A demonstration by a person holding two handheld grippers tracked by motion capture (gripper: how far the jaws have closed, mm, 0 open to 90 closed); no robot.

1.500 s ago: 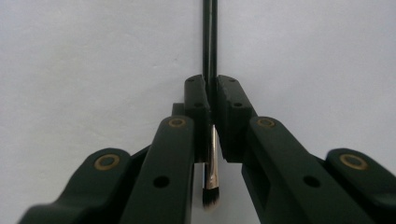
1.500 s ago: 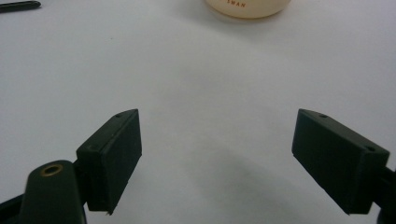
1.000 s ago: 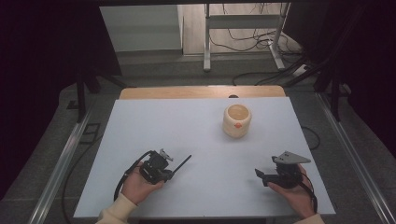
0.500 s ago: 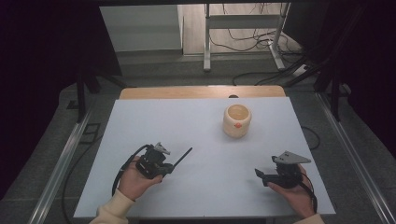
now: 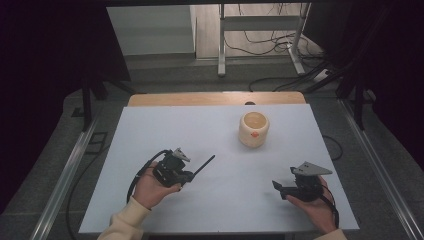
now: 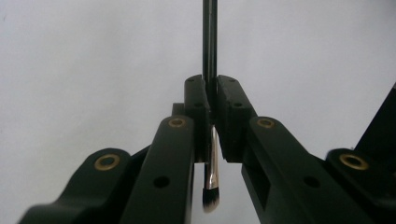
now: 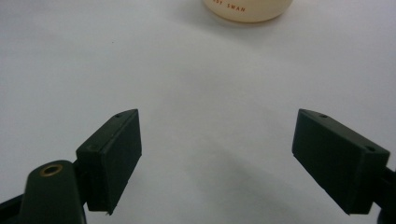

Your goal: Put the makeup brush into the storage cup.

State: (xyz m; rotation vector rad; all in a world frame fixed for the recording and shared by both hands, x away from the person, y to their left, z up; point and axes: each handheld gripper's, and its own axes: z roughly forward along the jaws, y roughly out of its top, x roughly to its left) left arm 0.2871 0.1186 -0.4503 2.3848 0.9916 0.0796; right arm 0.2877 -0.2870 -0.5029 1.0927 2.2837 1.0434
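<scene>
Left gripper jaws clamp a slim black, metal-ferruled brush.

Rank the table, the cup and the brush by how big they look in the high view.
1. Table, by far the largest.
2. Cup.
3. Brush, a thin dark stick held in the left tongs; longer-looking than the cup is wide, but far slimmer.

Lab: curtained test table, floor cables (metal frame).
</scene>
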